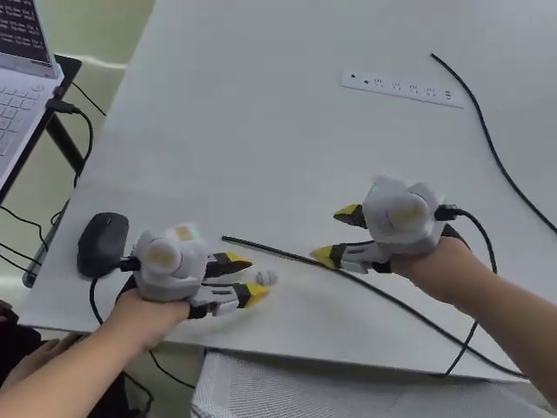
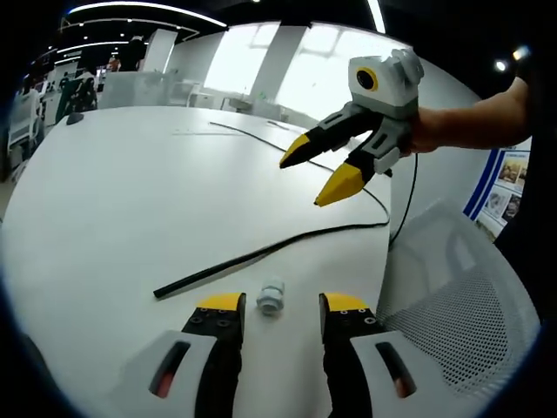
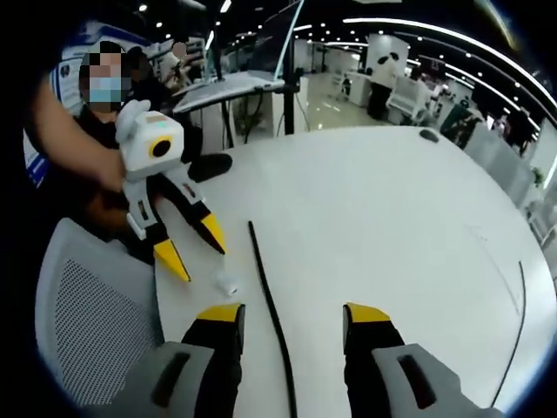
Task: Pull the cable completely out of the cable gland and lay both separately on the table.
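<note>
1. An open-plan office: a wide white worktop carries a mouse and a power strip, with a laptop on a stand just beside it.
2. A mesh chair stands at the worktop's edge.
3. The right gripper view shows a long hall with ceiling strip lights and white pillars.
4. The left gripper view shows large windows, another white desk and wall posters.

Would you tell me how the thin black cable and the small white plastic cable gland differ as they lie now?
The thin black cable is long and dark; the small white plastic cable gland is stubby and pale. The cable runs under the right gripper's open jaws; the gland sits at the left gripper's open jaw tips. Both lie loose on the white table, apart.
</note>
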### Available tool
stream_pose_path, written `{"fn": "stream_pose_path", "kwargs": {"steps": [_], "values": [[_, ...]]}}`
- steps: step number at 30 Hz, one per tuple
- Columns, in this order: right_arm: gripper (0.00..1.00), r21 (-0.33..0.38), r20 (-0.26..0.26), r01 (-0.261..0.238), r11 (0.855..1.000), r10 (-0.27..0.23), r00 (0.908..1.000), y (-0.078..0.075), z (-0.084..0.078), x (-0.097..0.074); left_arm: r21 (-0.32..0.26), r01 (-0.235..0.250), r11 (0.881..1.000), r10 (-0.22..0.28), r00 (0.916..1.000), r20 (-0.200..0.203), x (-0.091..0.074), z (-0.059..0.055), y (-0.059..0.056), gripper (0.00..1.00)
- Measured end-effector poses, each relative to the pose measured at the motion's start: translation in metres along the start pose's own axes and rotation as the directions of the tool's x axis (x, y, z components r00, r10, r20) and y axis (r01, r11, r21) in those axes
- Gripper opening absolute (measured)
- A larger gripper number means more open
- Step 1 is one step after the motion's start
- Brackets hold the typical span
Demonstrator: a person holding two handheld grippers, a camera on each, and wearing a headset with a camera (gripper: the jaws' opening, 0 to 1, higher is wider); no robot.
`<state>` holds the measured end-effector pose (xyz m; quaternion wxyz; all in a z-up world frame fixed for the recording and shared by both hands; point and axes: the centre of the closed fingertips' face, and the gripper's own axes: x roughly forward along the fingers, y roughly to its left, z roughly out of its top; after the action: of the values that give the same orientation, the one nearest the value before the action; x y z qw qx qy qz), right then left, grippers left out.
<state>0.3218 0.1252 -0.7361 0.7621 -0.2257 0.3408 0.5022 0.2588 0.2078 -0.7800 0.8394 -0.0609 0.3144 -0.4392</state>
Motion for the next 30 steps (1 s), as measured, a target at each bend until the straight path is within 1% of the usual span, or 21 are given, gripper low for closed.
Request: {"fn": "stream_pose_path", "kwargs": {"steps": [1, 3, 4, 6, 7, 10, 11, 12, 13, 15, 16, 18, 19, 20, 21, 22, 24, 26, 27, 28, 30], "values": [[0.44, 0.002, 0.005, -0.001, 1.0, 0.001, 1.0, -0.001, 0.001, -0.005, -0.002, 0.003, 1.0, -0.003, 1.0, 0.005, -0.002, 0.003, -0.003, 0.37], [0.48, 0.02, 0.055, 0.01, 1.0, -0.011, 0.9984, -0.003, 0.006, -0.024, 0.0, 0.003, 1.0, -0.003, 0.9998, 0.018, -0.008, 0.009, -0.008, 0.39], [0.5, 0.031, 0.063, 0.014, 0.999, -0.016, 0.9979, -0.004, 0.007, -0.027, -0.008, 0.006, 1.0, -0.006, 0.9997, 0.025, -0.011, 0.013, -0.011, 0.4], [0.52, 0.097, 0.114, 0.006, 0.995, -0.017, 0.9934, -0.003, 0.011, -0.043, -0.012, 0.007, 1.0, -0.007, 0.9993, 0.036, -0.015, 0.018, -0.016, 0.41], [0.53, 0.123, 0.134, 0.013, 0.992, -0.03, 0.9906, -0.004, 0.012, -0.053, -0.015, 0.008, 1.0, -0.007, 0.9993, 0.038, -0.016, 0.019, -0.018, 0.42], [0.57, 0.162, 0.172, 0.009, 0.987, -0.037, 0.9844, -0.003, 0.01, -0.071, -0.017, 0.025, 1.0, -0.024, 0.9985, 0.05, -0.02, 0.028, -0.031, 0.46], [0.58, 0.172, 0.178, 0.009, 0.985, -0.04, 0.9831, -0.002, 0.009, -0.076, -0.018, 0.026, 1.0, -0.025, 0.9984, 0.051, -0.02, 0.03, -0.032, 0.48], [0.59, 0.179, 0.187, 0.013, 0.984, -0.047, 0.9813, -0.002, 0.007, -0.083, -0.023, 0.033, 0.999, -0.032, 0.9976, 0.061, -0.023, 0.034, -0.037, 0.49], [0.59, 0.196, 0.197, 0.019, 0.98, -0.058, 0.9787, -0.002, 0.005, -0.089, -0.031, 0.038, 0.999, -0.036, 0.9971, 0.067, -0.024, 0.038, -0.039, 0.51], [0.6, 0.226, 0.219, 0.023, 0.974, -0.073, 0.973, -0.001, 0.004, -0.096, -0.029, 0.027, 0.999, -0.025, 0.9967, 0.077, -0.029, 0.045, -0.042, 0.53], [0.61, 0.252, 0.241, 0.028, 0.967, -0.091, 0.9662, -0.002, 0.003, -0.102, -0.033, 0.029, 0.999, -0.026, 0.9966, 0.078, -0.032, 0.048, -0.044, 0.53], [0.65, 0.291, 0.277, 0.017, 0.956, -0.101, 0.9555, 0.0, 0.002, -0.11, -0.035, 0.029, 0.999, -0.027, 0.9966, 0.078, -0.037, 0.053, -0.048, 0.54], [0.68, 0.297, 0.285, 0.021, 0.955, -0.109, 0.9523, 0.0, -0.001, -0.114, -0.034, 0.03, 0.999, -0.027, 0.9967, 0.076, -0.039, 0.056, -0.05, 0.54], [0.7, 0.302, 0.293, 0.012, 0.953, -0.105, 0.9504, 0.002, -0.005, -0.119, -0.027, 0.03, 0.999, -0.028, 0.9972, 0.069, -0.041, 0.058, -0.052, 0.54], [0.73, 0.303, 0.294, 0.011, 0.953, -0.104, 0.9502, 0.002, -0.006, -0.121, -0.021, 0.028, 0.999, -0.026, 0.9974, 0.066, -0.042, 0.058, -0.052, 0.54], [0.74, 0.301, 0.292, 0.017, 0.953, -0.11, 0.9501, 0.003, -0.011, -0.127, -0.004, 0.02, 1.0, -0.019, 0.9979, 0.061, -0.044, 0.06, -0.052, 0.54], [0.76, 0.309, 0.305, 0.021, 0.951, -0.12, 0.9447, 0.003, -0.019, -0.138, -0.005, 0.014, 1.0, -0.014, 0.9978, 0.065, -0.048, 0.065, -0.053, 0.55], [0.77, 0.32, 0.303, 0.029, 0.947, -0.131, 0.9438, 0.001, -0.027, -0.144, -0.001, 0.008, 1.0, -0.007, 0.9975, 0.07, -0.05, 0.07, -0.054, 0.57], [0.77, 0.372, 0.309, 0.022, 0.928, -0.146, 0.9398, 0.0, -0.032, -0.149, 0.015, -0.002, 1.0, 0.001, 0.9975, 0.071, -0.052, 0.073, -0.054, 0.58], [0.77, 0.416, 0.34, 0.012, 0.909, -0.168, 0.9253, 0.001, -0.029, -0.154, 0.017, -0.006, 1.0, 0.004, 0.9977, 0.068, -0.053, 0.074, -0.054, 0.58], [0.77, 0.452, 0.362, 0.004, 0.892, -0.188, 0.9131, 0.0, -0.031, -0.162, 0.008, -0.017, 1.0, 0.017, 0.9977, 0.066, -0.055, 0.076, -0.056, 0.6]]}}
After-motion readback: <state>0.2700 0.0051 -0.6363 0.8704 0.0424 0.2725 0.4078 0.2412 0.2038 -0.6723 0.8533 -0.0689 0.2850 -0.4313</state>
